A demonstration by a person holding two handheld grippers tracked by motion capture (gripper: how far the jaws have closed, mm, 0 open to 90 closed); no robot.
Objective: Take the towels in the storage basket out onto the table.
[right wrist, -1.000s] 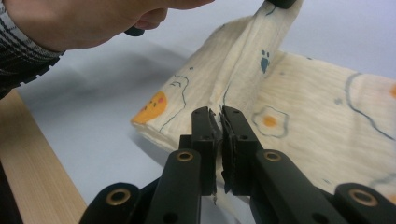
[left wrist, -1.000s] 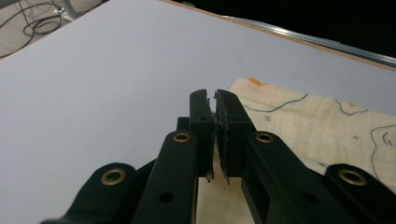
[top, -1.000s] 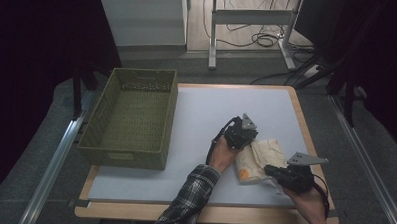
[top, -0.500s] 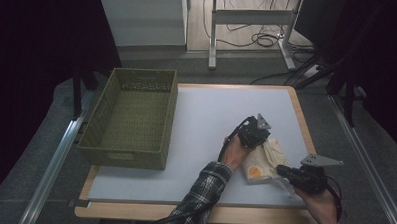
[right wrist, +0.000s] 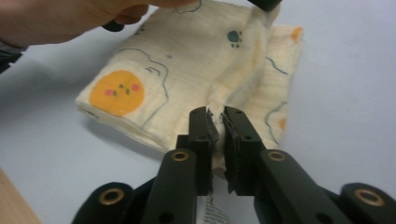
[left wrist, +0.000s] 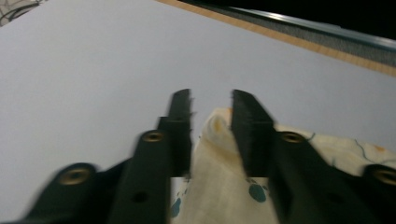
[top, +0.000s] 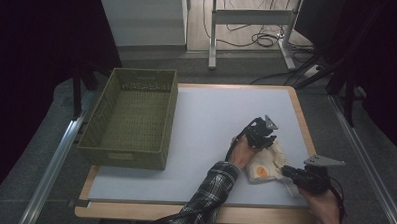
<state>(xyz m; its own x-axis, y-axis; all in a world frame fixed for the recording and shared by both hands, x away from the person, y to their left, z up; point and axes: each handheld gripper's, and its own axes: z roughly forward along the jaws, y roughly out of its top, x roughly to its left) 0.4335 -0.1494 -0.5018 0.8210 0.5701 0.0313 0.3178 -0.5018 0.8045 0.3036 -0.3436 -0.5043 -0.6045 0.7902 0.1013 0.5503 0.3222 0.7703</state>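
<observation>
One cloth (top: pixel 267 162), one basket (top: pixel 131 117), two claws.

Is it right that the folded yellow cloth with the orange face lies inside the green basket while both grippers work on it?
Not quite. The cloth lies on the white table top, to the right of the green basket, as the high view shows. The left gripper and right gripper are both at it.

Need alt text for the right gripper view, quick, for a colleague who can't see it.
The right gripper pinches the near edge of a folded cream muslin cloth printed with an orange face, lying on the pale table. A hand rests at the cloth's far corner.
</observation>
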